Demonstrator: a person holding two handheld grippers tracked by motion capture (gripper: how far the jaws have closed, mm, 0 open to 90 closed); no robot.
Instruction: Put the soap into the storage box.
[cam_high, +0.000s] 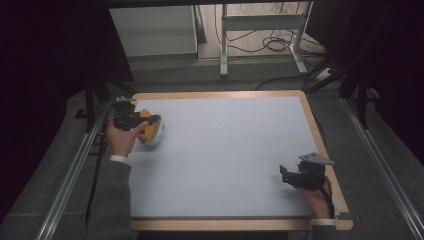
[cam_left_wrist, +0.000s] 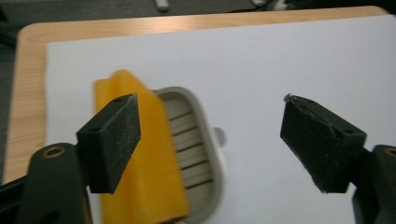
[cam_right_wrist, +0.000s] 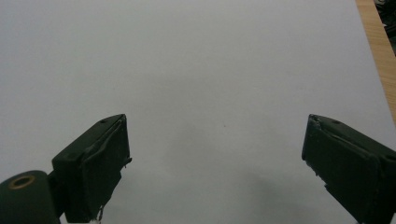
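Fingers spread both sides | left gripper (cam_high: 131, 120) over yellow-white box (cam_high: 151, 130) (near mat edge) | right gripper (cam_high: 300, 174) above bare mat (cam_high: 225, 150)

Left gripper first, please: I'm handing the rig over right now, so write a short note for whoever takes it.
Left gripper: jaws open, hovering at the yellow-and-white object near the mat's far left corner; the object sits by the left jaw, not gripped.
Right gripper: jaws open, holding nothing, over bare mat near the right edge of the wooden table.
Done: approach to the object.
Left: centre the jaws on it, close, then move it.
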